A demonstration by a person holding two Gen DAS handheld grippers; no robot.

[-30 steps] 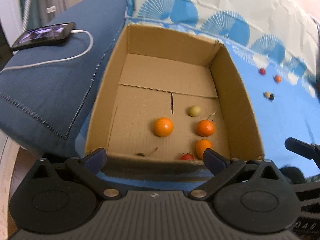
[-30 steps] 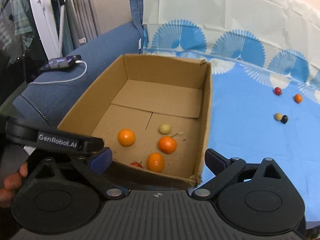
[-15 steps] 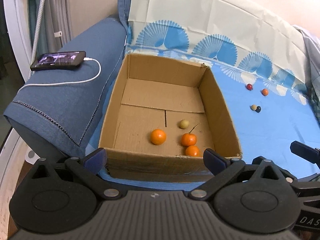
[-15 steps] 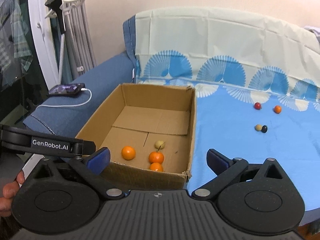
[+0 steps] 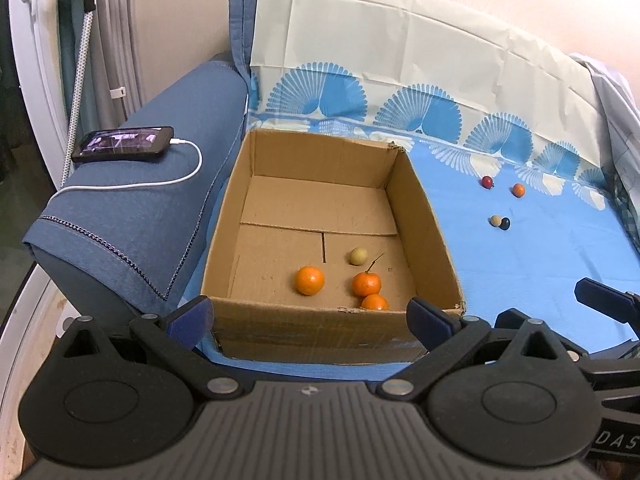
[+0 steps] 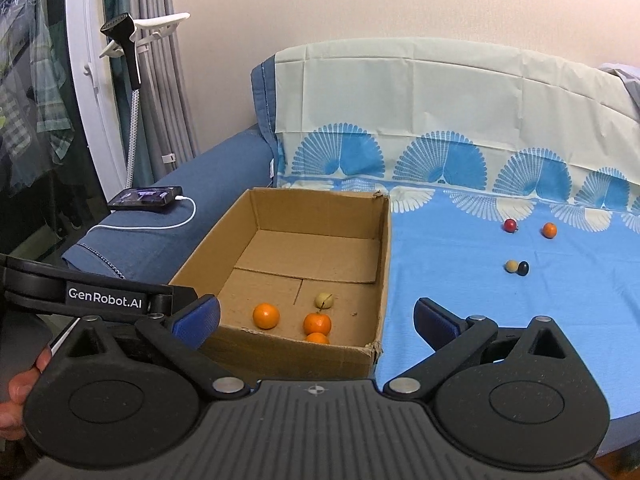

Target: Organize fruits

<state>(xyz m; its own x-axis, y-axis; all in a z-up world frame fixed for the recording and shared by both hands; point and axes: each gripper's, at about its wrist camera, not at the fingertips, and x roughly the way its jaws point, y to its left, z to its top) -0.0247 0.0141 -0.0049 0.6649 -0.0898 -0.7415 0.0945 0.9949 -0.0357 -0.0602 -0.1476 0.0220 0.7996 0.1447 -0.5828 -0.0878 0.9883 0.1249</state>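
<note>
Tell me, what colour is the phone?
Black, with a white cable plugged in. The phone shows best in the left wrist view.

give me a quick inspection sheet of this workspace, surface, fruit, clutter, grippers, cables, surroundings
Surface: blue cloth with a fan pattern, spread over a sofa.
Job's things: cardboard box holds three oranges and one pale fruit; what lies behind the near wall is hidden. Four small fruits out on the cloth: red, orange, and a beige one touching a dark one.
Clutter: phone on the blue armrest.
Grippers: left gripper and right gripper open, empty, short of the box.
Cables: white charging cable from the phone across the armrest.
Surroundings: wall, curtain, garment steamer on a stand.
</note>
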